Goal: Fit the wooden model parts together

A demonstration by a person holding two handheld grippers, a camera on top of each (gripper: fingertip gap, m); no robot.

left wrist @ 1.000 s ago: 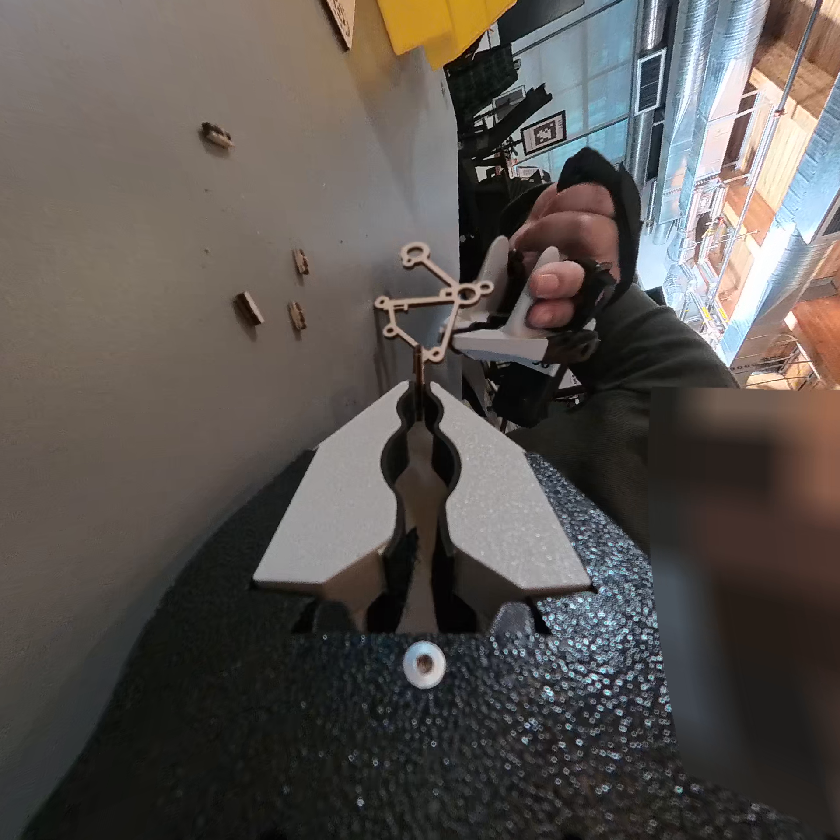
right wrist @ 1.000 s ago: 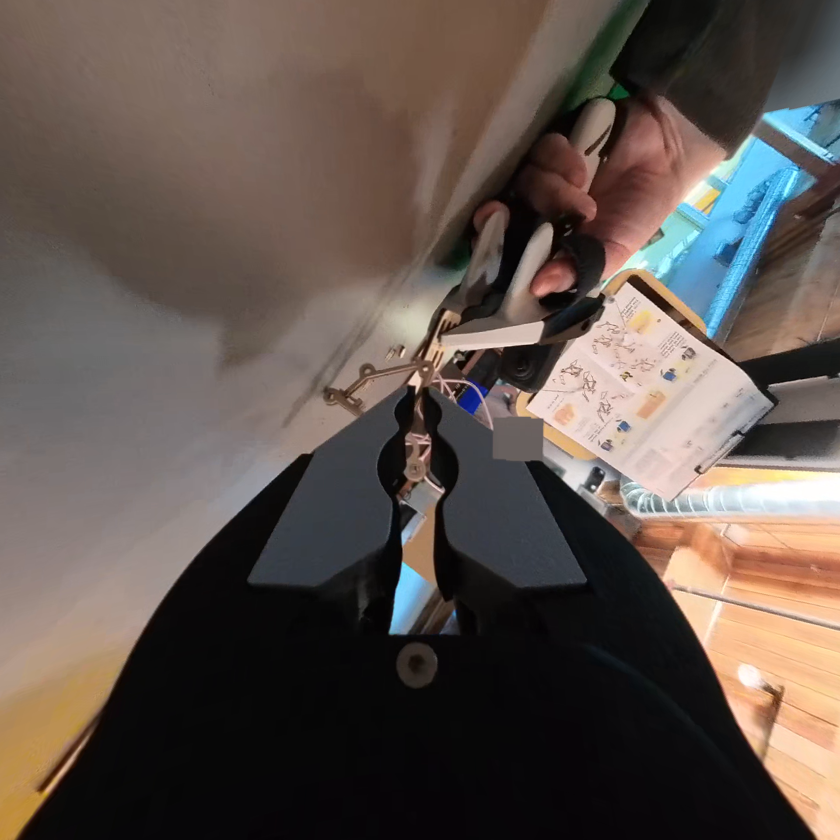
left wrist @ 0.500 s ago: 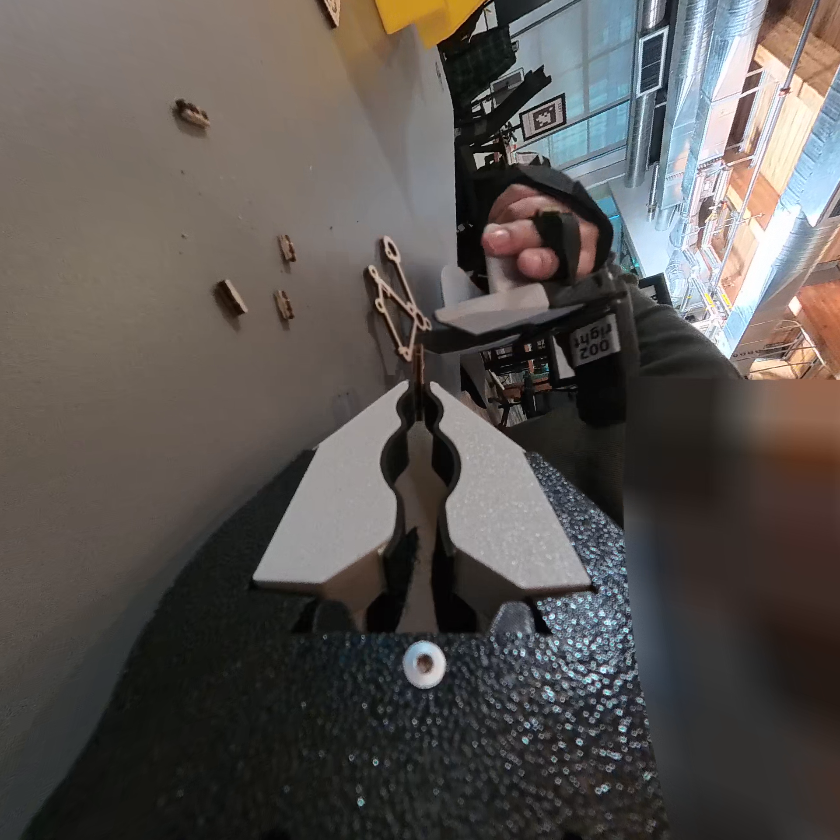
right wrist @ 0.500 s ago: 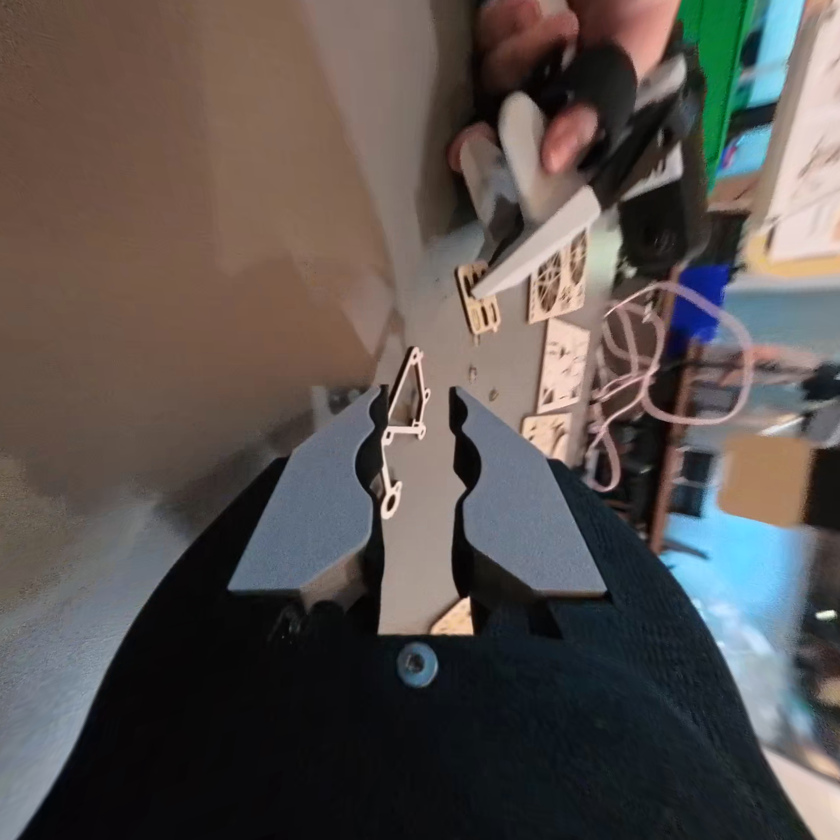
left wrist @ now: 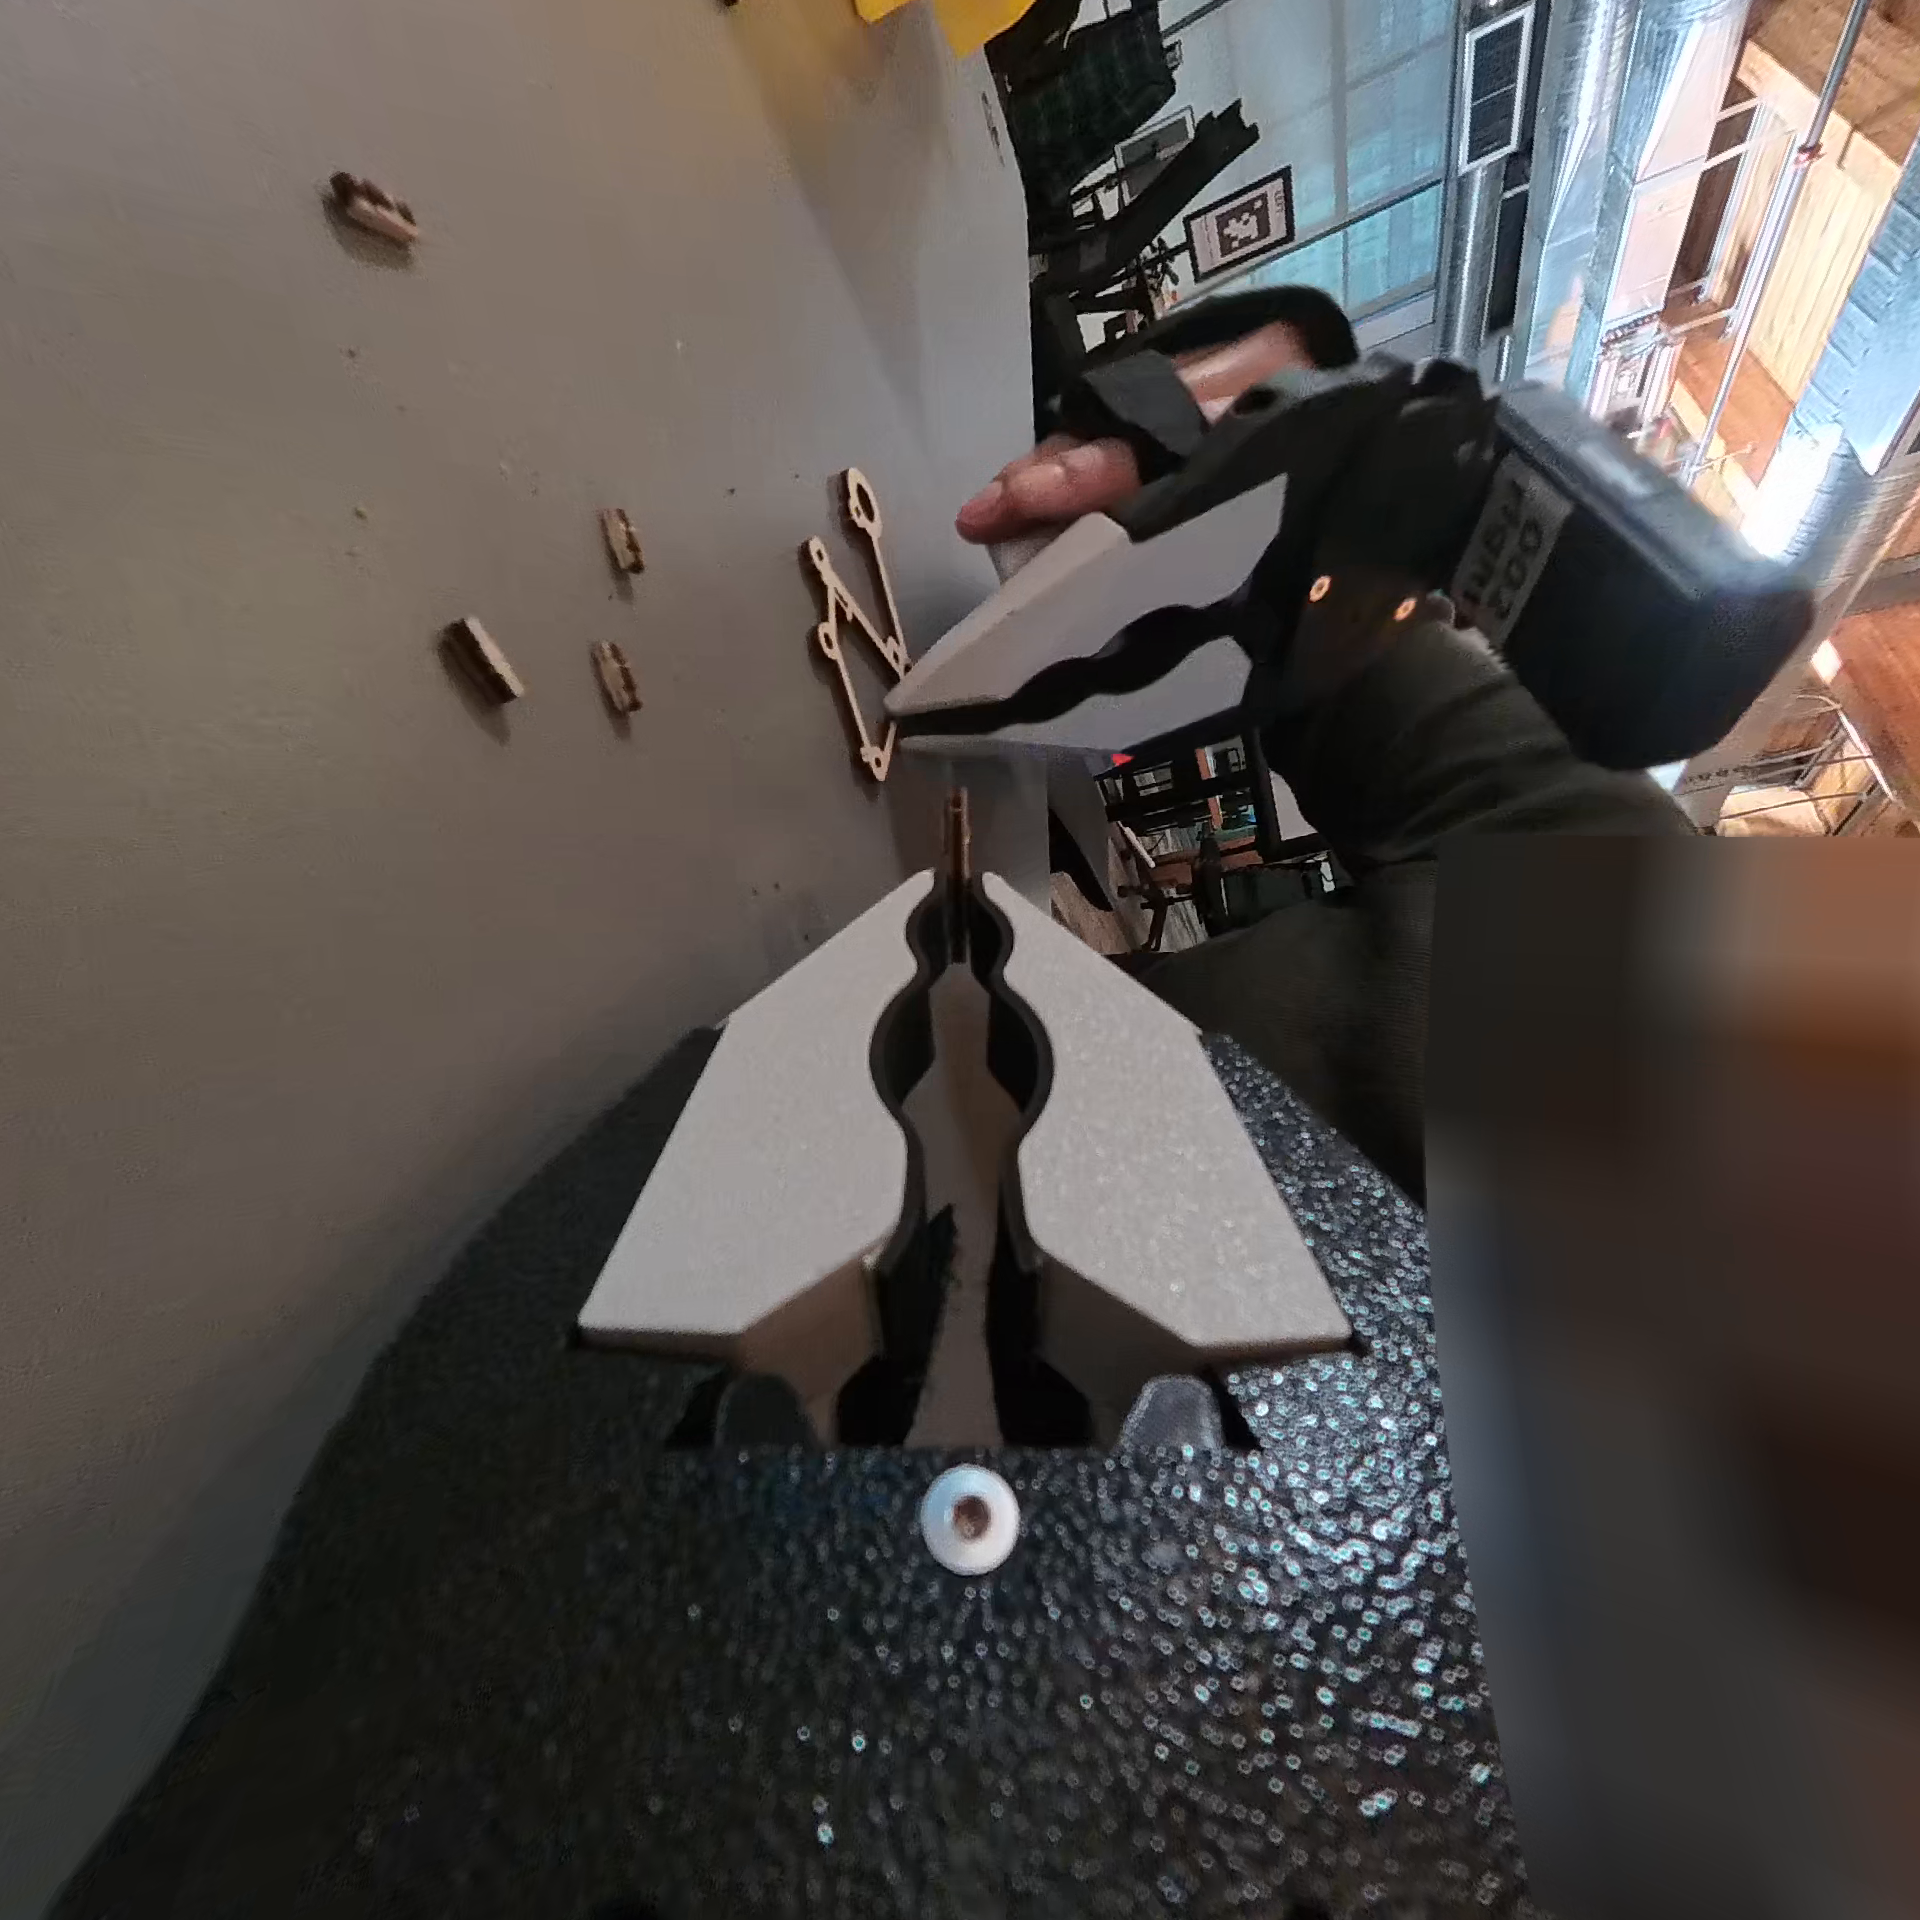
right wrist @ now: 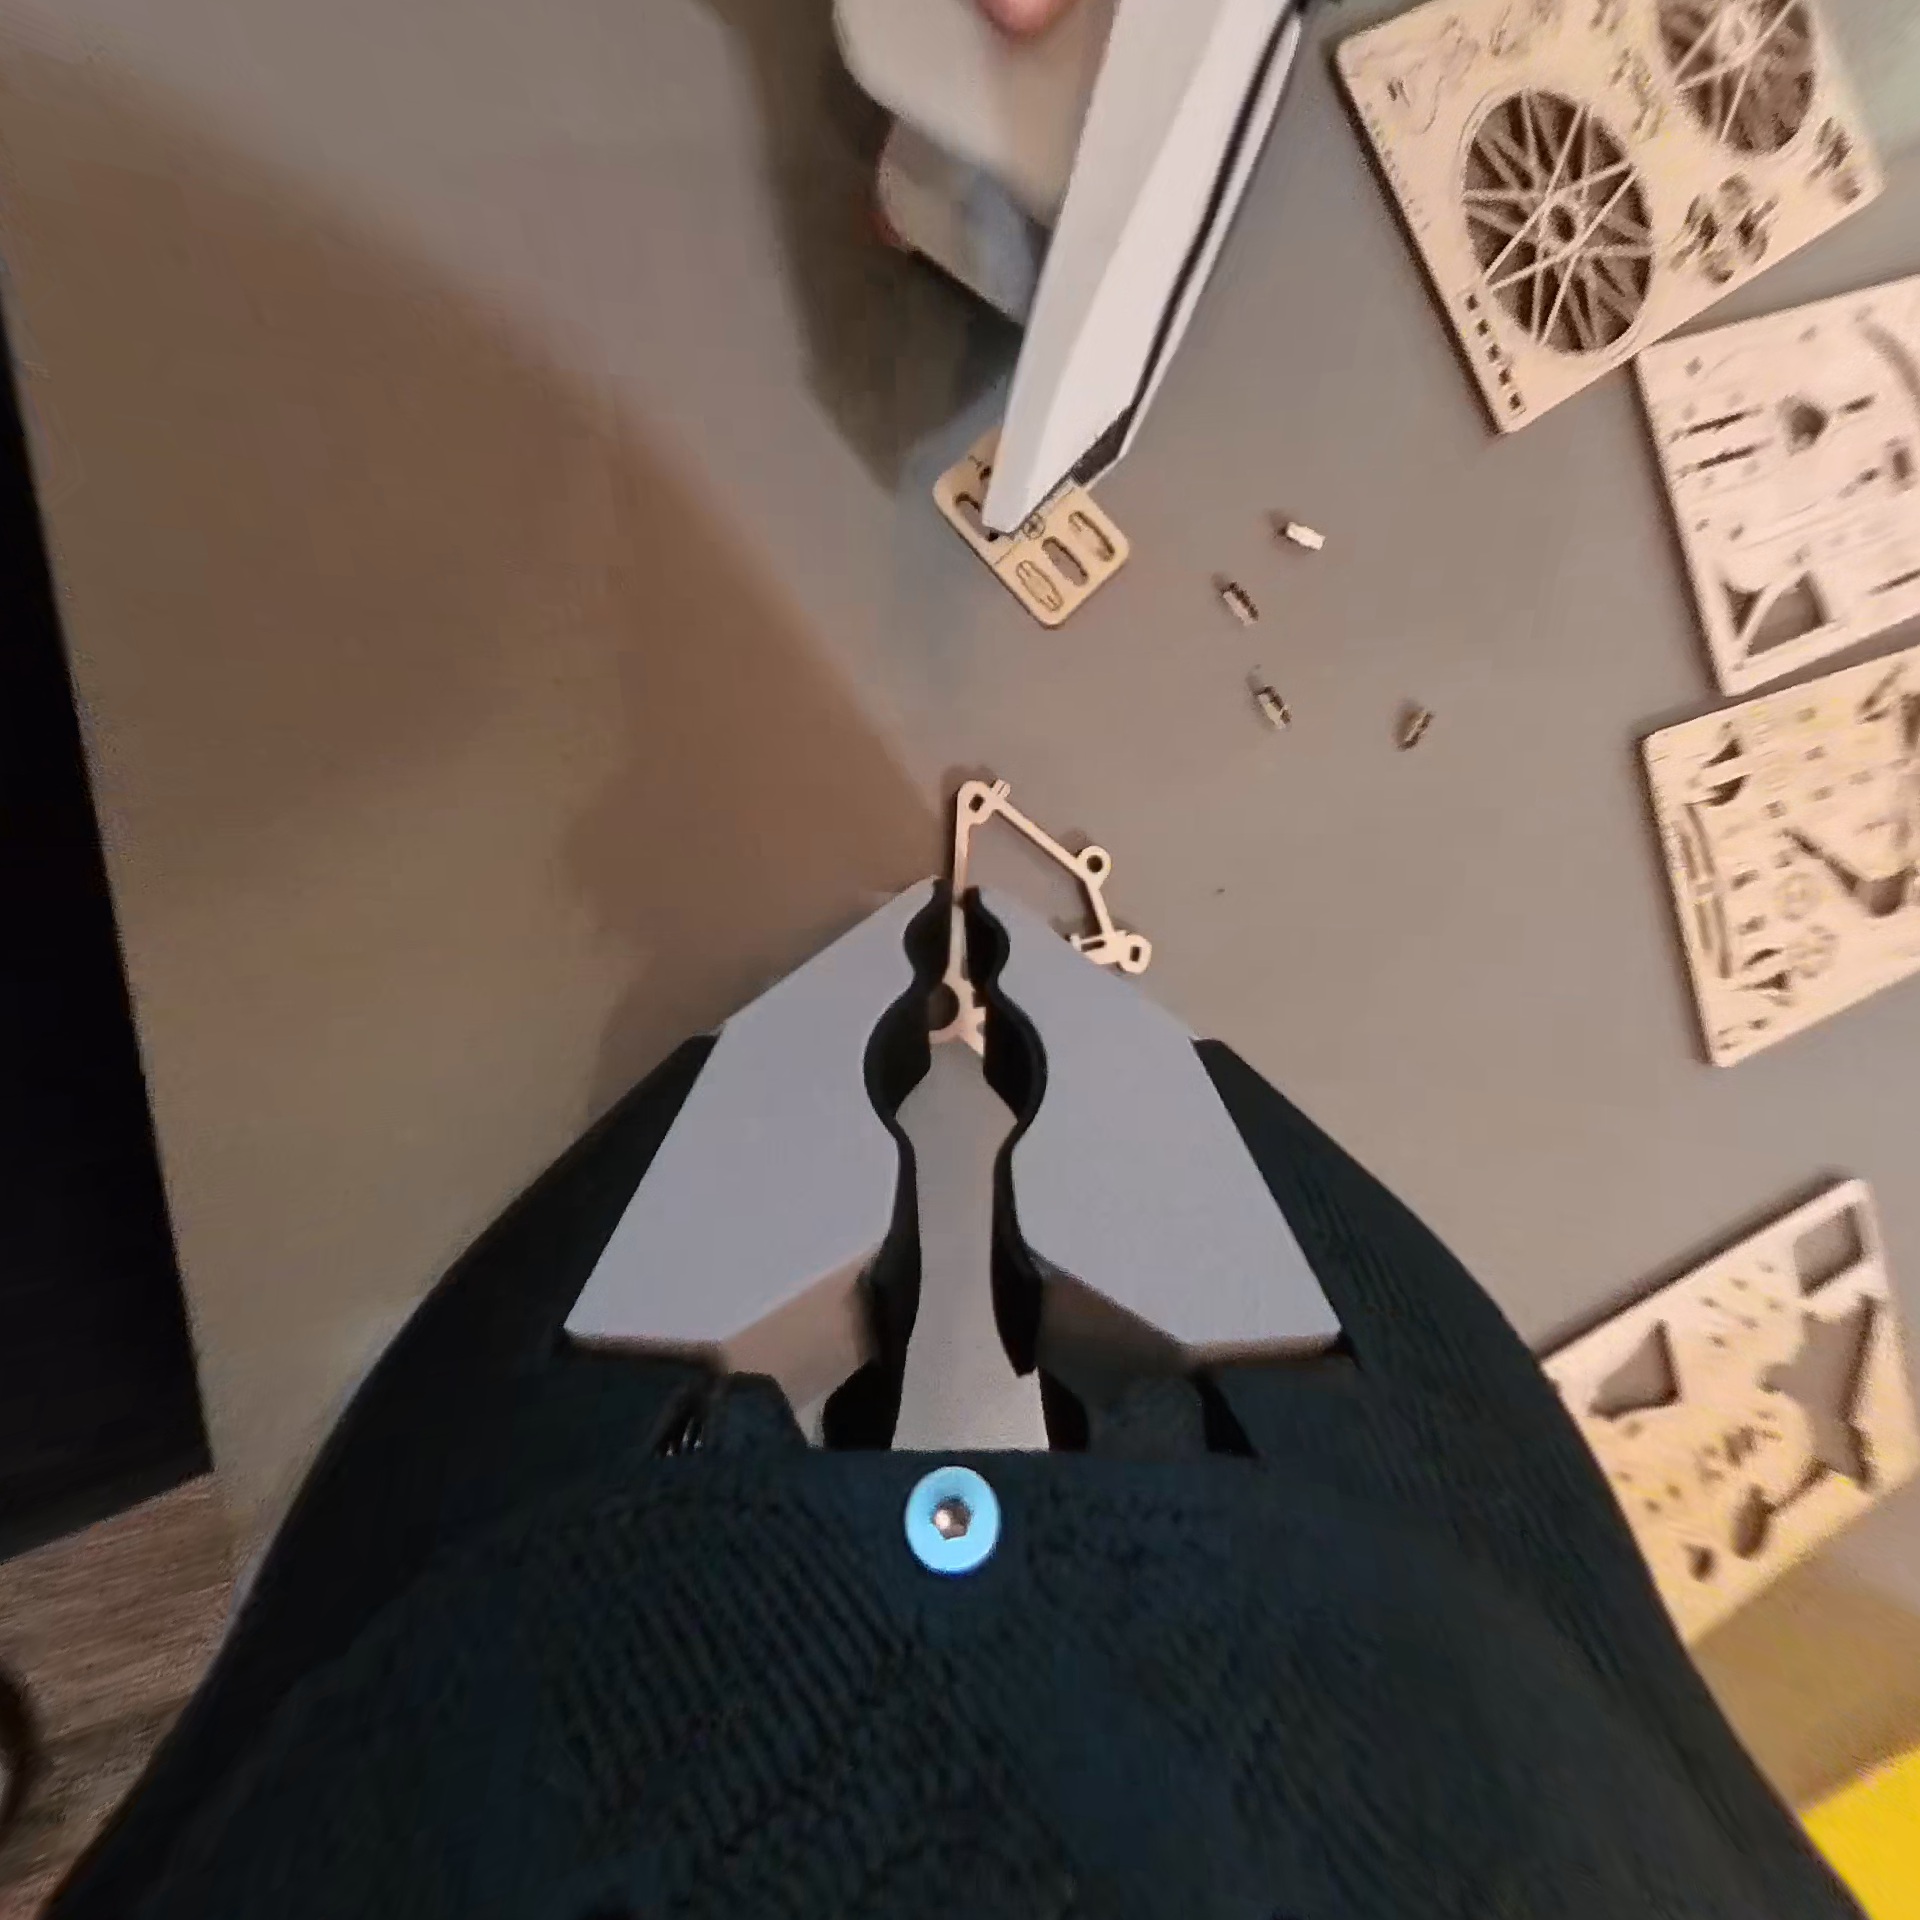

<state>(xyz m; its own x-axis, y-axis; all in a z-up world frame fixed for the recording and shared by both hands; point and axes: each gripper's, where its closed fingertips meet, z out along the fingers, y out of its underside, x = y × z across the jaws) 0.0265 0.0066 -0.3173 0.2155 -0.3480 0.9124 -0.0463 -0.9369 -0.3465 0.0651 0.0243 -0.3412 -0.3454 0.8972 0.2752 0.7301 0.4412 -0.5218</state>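
- Left wrist view: the left claw [left wrist: 958, 868] is pressed together on a thin wooden peg [left wrist: 957, 831], seen edge-on and poking out past the tips.
- Right wrist view: the right claw [right wrist: 954, 902] pinches a laser-cut wooden frame piece [right wrist: 1049, 883] near one end; whether the rest of the piece touches the grey table [right wrist: 1351, 883] cannot be told.
- Beyond the frame piece, four small wooden pegs [right wrist: 1268, 698] lie scattered on the table.
- A small punched-out wooden card [right wrist: 1055, 566] lies farther on, the left claw's tip over it.
- Larger wooden part sheets [right wrist: 1787, 852] lie to the right of the frame piece.
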